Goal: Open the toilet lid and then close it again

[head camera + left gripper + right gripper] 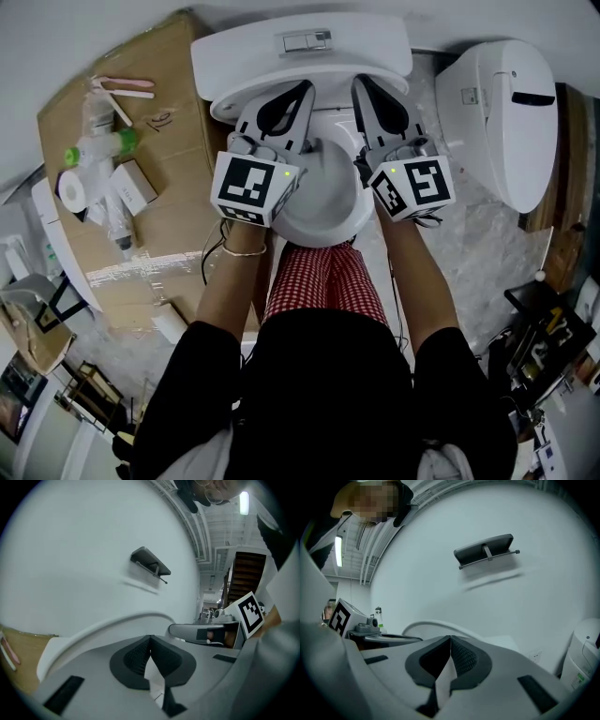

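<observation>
Both tongs are reaching over the toilet (323, 217) toward the tank (300, 61). The left gripper (150, 637) is showing its jaws pressed together at the tips, pinching nothing, and the right gripper (450, 638) is showing the same. The lid (97, 632) is appearing as a white curved edge just beyond both sets of tips. It seems to be standing raised near the tank, with the wall behind it.

Neither gripper is gripping anything, so the lid is probably only being nudged by smooth tips. It could be slipping off them and dropping with a bang on the way down. If one side is leading, the lid could be twisting on its hinges.

No view is showing whether the tips are touching the lid. The grippers and their marker cubes are covering the hinges and the toilet's sides in the head view. The lid's tilt is hard to judge, since both gripper views are looking up past its edge
</observation>
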Motion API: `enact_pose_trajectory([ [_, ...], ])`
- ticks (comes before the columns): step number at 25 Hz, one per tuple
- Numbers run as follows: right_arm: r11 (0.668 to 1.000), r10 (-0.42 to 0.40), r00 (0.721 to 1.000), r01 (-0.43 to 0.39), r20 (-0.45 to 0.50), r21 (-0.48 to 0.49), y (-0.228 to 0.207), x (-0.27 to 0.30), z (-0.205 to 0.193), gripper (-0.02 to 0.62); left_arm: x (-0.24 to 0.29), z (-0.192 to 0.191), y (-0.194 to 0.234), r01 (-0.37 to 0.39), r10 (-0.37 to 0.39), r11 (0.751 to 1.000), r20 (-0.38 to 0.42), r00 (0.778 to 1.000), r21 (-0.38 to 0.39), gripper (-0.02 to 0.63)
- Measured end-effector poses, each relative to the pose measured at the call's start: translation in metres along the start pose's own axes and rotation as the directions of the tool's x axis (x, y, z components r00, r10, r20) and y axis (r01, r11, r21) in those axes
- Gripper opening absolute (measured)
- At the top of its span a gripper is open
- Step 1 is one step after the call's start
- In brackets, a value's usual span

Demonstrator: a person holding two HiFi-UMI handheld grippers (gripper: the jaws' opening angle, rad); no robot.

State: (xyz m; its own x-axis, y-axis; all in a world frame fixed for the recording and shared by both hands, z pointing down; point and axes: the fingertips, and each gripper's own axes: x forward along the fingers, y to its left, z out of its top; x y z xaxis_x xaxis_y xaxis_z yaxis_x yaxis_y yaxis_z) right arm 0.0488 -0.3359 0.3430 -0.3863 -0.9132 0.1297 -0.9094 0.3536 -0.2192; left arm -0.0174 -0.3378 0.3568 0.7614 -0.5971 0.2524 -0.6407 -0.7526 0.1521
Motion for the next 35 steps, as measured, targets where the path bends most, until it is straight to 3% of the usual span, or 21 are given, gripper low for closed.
enact_pose_trajectory([
  [24,1.0,-0.021,0.999,0.021,-0.034,0.004,-0.004,0.004,0.001,0.02,-0.017,0.013,0.008,-0.048,0.048,0.999,-0.005,0.999,0.018,0.003],
  [35,1.0,0.011,1.0,-0.01,-0.013,0.019,0.0,-0.016,0.011,0.02,-0.026,0.018,-0.015,-0.057,0.058,0.998,-0.007,0.998,0.035,0.003],
])
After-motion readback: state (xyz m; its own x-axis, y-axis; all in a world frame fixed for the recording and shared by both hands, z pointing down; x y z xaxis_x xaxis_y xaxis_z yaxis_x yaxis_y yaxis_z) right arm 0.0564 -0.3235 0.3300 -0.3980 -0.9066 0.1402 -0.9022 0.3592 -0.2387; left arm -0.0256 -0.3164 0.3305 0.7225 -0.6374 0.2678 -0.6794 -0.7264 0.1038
